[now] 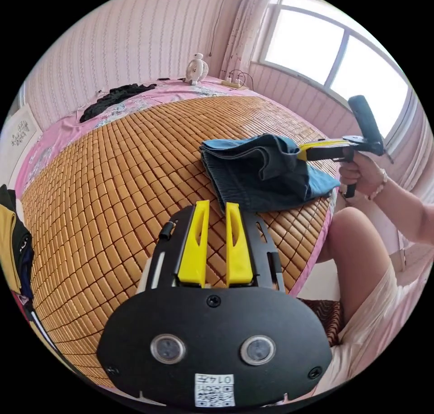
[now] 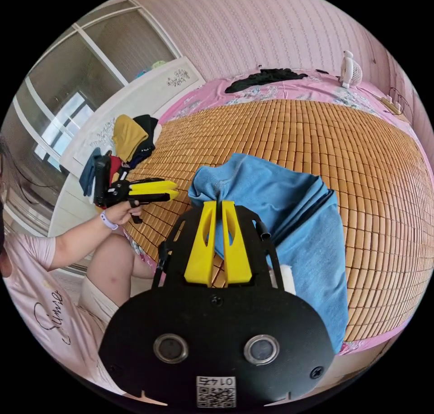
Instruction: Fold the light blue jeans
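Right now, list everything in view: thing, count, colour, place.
jeans: one, light blue, folded, near the mat's edge by the person
mat: one, orange-brown tiles, covering the bed
sheet: one, pink floral, under the mat
dark garment: one, black, on the sheet at the far end
fan: one, white, far end of the bed
clothes pile: several, mustard, black, red, blue, at the bed's side
window: one, bright, beside the bed
left gripper: yellow jaws, nearly closed, empty, above the mat
right gripper: yellow jaws pinching the jeans
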Demonstrator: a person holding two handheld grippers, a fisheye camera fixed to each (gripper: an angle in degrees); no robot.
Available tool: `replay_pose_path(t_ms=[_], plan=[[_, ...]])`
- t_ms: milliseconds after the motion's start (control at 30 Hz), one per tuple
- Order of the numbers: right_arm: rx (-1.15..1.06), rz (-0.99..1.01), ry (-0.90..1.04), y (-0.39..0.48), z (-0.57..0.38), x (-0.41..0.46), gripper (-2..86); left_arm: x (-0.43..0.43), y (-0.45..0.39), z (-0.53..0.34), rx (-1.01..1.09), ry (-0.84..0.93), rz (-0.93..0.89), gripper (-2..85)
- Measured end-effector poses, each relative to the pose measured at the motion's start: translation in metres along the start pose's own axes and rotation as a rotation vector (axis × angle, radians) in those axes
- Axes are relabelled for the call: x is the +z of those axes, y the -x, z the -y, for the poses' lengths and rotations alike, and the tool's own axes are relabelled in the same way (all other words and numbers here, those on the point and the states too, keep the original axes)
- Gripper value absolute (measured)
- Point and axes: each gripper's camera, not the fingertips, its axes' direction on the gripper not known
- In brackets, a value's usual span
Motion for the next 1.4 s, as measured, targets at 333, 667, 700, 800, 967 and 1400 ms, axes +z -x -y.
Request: replay_pose_path(t_ms=[333,667,700,800,967,1400], plan=[[-0.029,-0.250,-0.414,-0.017,-0.021,-0.221,1.2,0.063,0.040,0.112,-0.109,0.201,-0.002,7.6],[0.194,-0.500,-0.746,-0.071,-0.058,-0.353,1.2,-0.052,0.114,0.080,-0.128,0.125,0.069,-0.9],[0.242,-0.507,-0.717,-0.083,-0.060,-0.353,1.2,-0.079,0.127,0.066,-0.133,0.119,0.101,-0.9],[0.320,-0.565,-0.588,-0.115,-0.066,-0.333,1.4,-0.147,0.158,0.025,-0.174,0.131,0.180,-1.0],[0.492,-0.436,-0.377,-0.187,-0.078,-0.273,1.8,-0.233,0.197,-0.035,-0.286,0.159,0.350,-1.0],[0.230,-0.448,0.139,-0.168,-0.017,-0.109,6.9,-0.256,0.242,-0.111,-0.614,0.111,0.262,-1.0]])
